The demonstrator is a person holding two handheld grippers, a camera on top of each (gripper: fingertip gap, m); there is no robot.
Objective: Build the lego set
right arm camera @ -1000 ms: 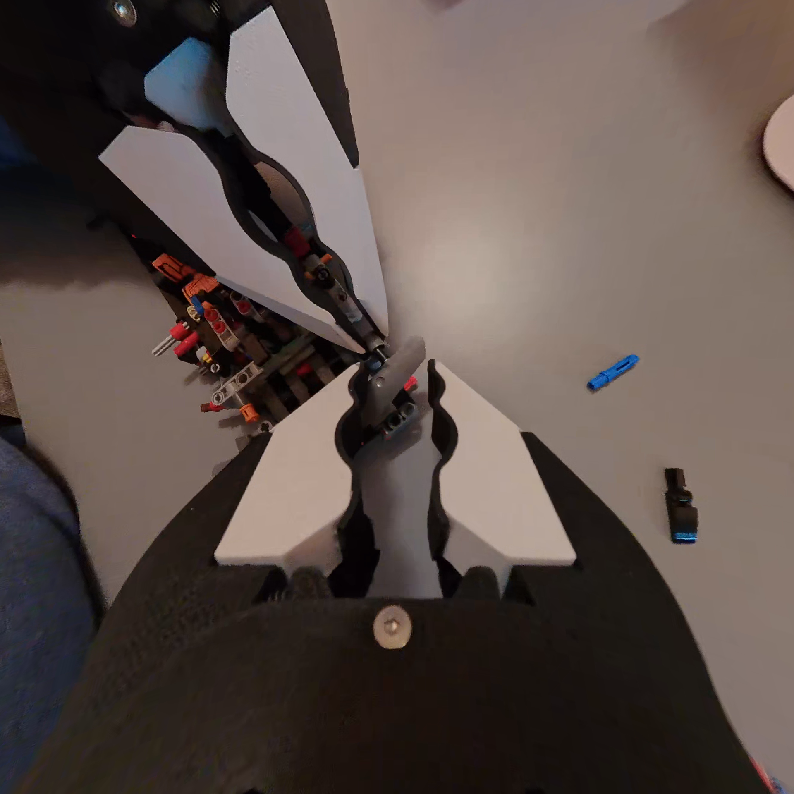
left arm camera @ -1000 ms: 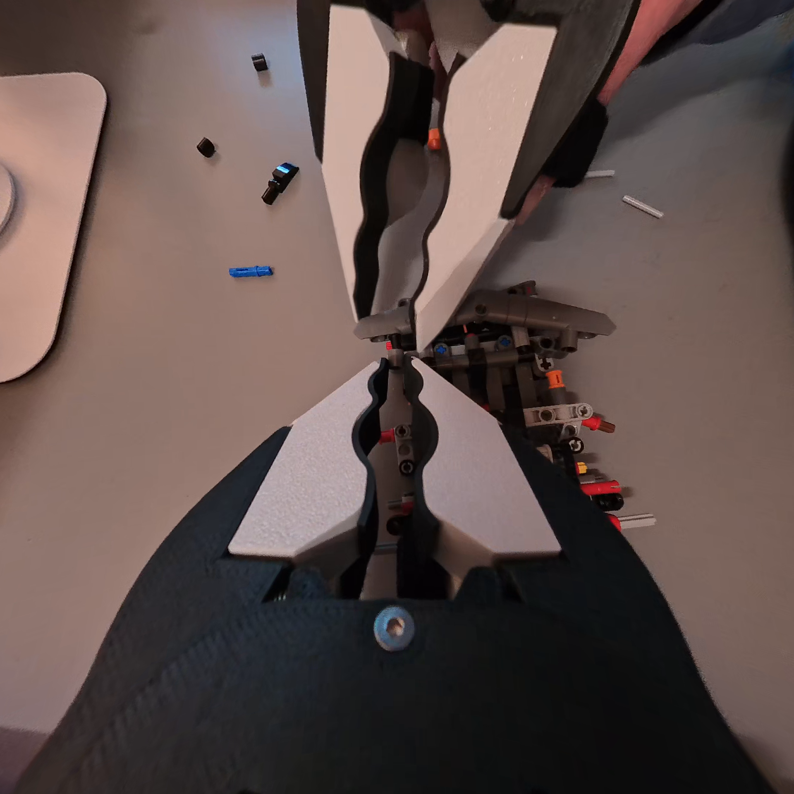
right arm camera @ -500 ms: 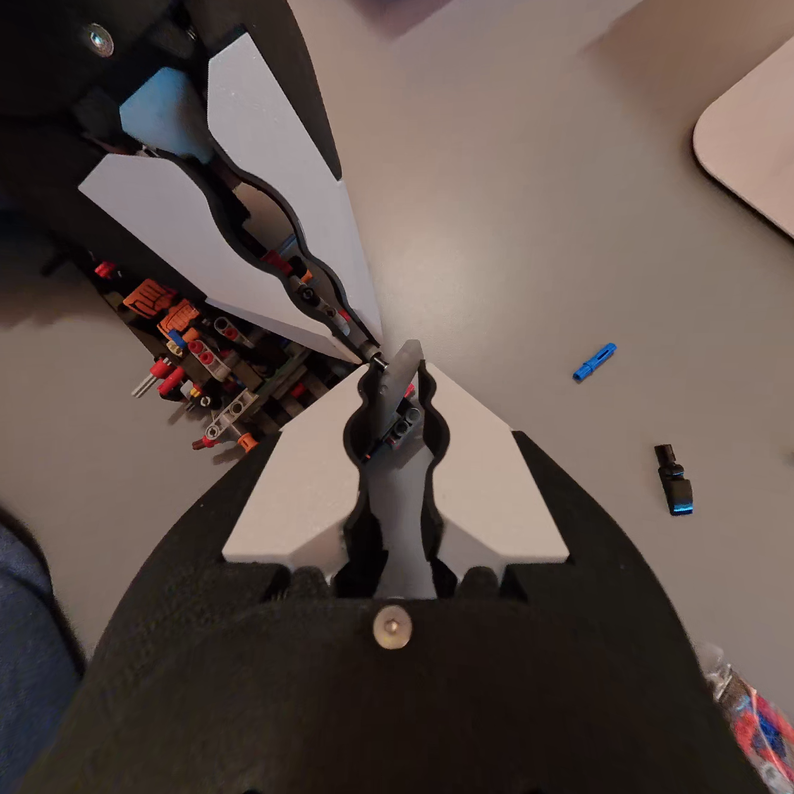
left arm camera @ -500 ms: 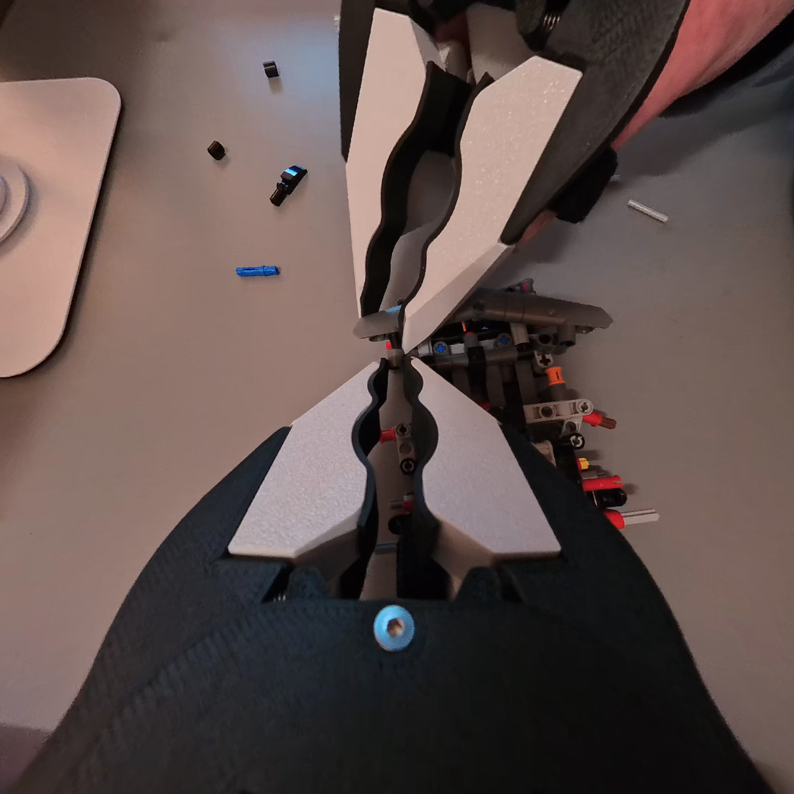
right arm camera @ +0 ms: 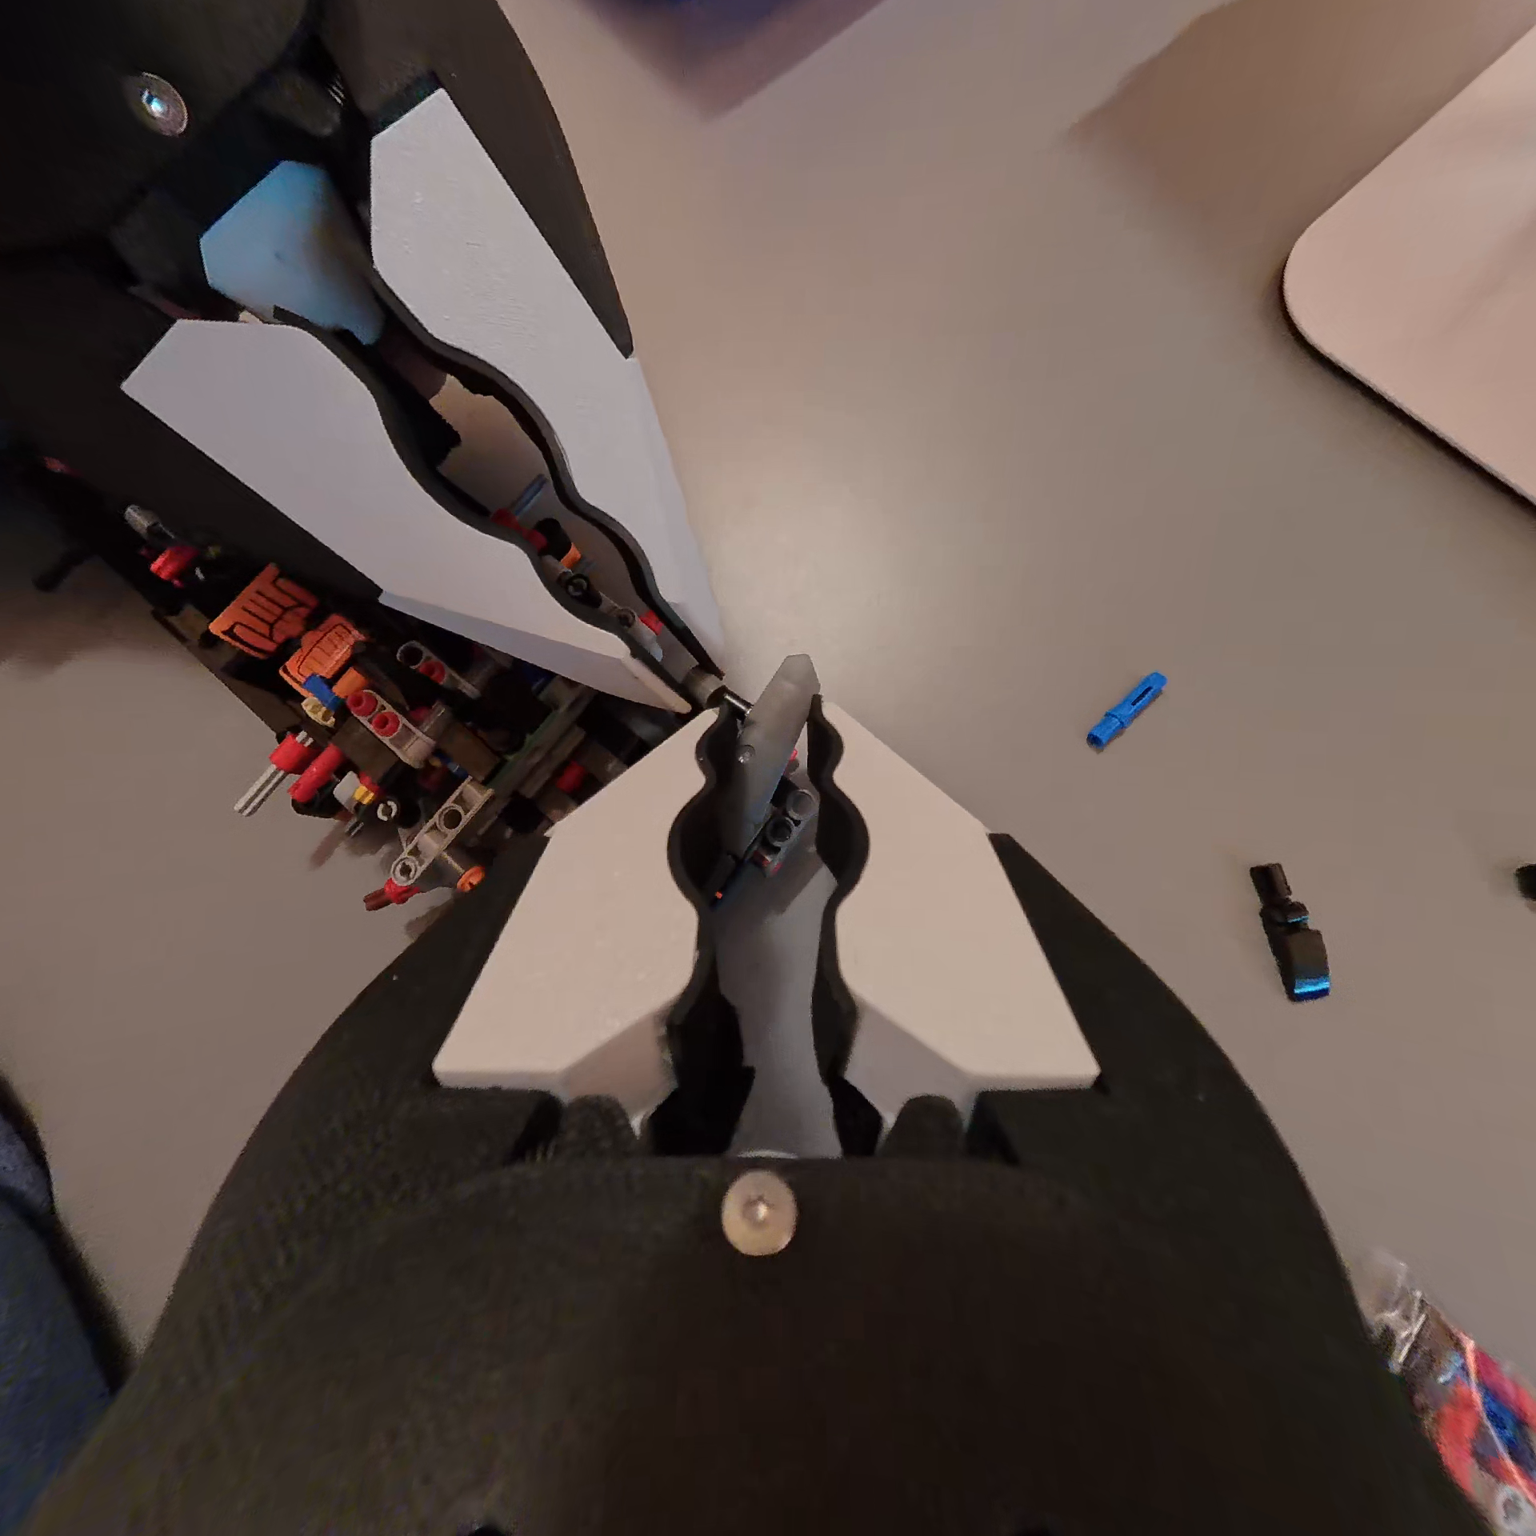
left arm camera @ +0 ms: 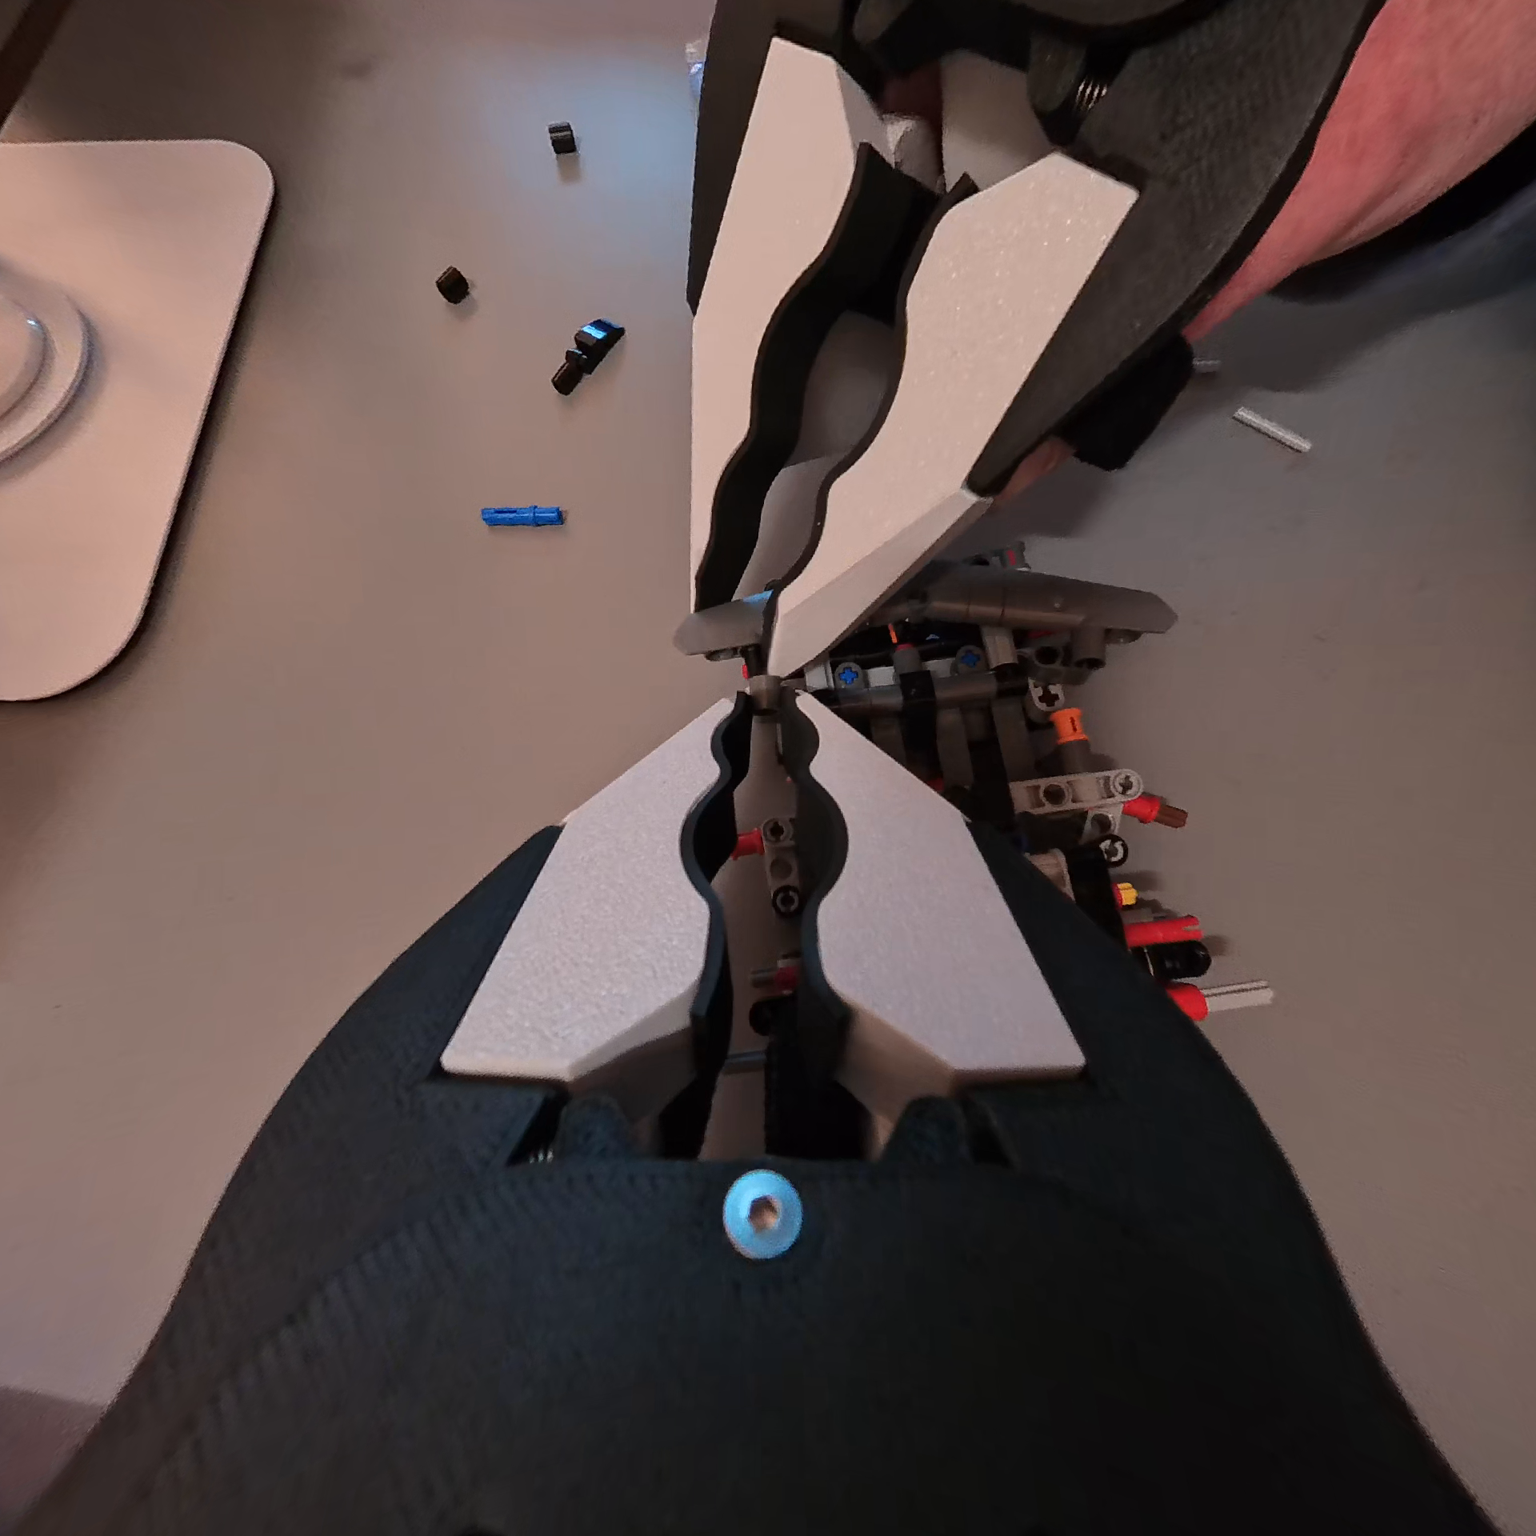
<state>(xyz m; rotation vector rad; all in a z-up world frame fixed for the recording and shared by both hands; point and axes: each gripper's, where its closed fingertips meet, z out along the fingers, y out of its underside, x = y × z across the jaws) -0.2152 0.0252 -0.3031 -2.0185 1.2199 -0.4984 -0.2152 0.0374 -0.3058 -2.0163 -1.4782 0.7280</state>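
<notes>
Fingers of left gripper (left arm camera: 769, 706) still pinched on dark multicoloured lego model (left arm camera: 997, 731) lying on grey bench (left arm camera: 332, 831); right gripper (right arm camera: 769, 723) fingers now closed tighter on grey flat lego panel (right arm camera: 777, 740) at model's tip. Open bench around blue pin (left arm camera: 522, 516), black connector (left arm camera: 586, 357), pale rounded mat (left arm camera: 108, 416) at edge.

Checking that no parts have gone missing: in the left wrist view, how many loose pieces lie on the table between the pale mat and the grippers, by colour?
Black: 3 (small black piece, second small black piece, black connector)
Blue: 1 (blue pin)
Total: 4
</notes>
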